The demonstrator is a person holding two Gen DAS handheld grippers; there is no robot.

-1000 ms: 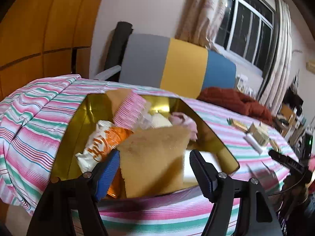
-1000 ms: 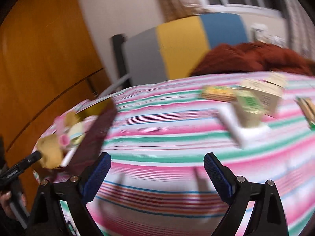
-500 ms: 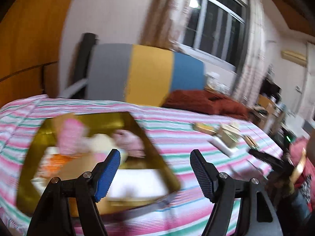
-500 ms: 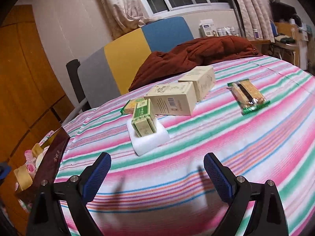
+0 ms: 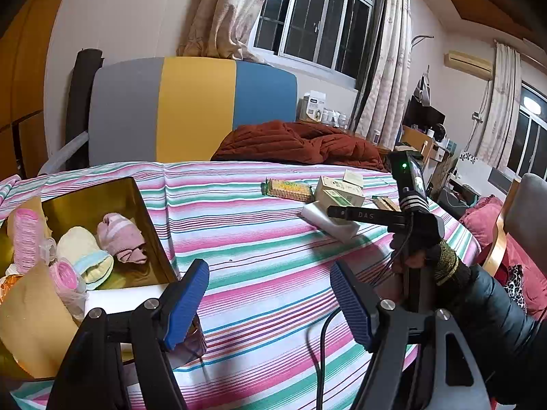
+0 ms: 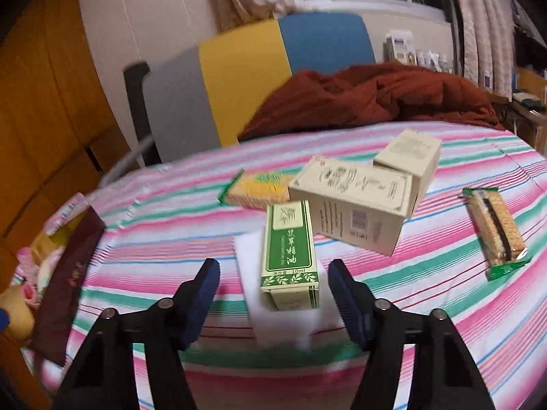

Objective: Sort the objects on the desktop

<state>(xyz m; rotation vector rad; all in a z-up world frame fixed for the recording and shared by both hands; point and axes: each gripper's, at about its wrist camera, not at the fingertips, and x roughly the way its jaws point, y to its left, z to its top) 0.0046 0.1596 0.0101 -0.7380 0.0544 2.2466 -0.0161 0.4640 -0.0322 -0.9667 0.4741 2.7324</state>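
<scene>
Bare striped surface [image 5: 259, 239] lies open between the gold tray [image 5: 150, 225] and the box cluster. The green box [image 6: 290, 256], on a white sponge [image 6: 253, 273], sits between the right fingers [image 6: 348, 294], beige boxes [image 6: 359, 205] close behind.

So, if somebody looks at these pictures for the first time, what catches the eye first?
Probably the small green box, lying on a white block right before the open right hand-held gripper. Next, the gold tray at the left of the striped tablecloth, filled with baby socks and pink rollers.
</scene>
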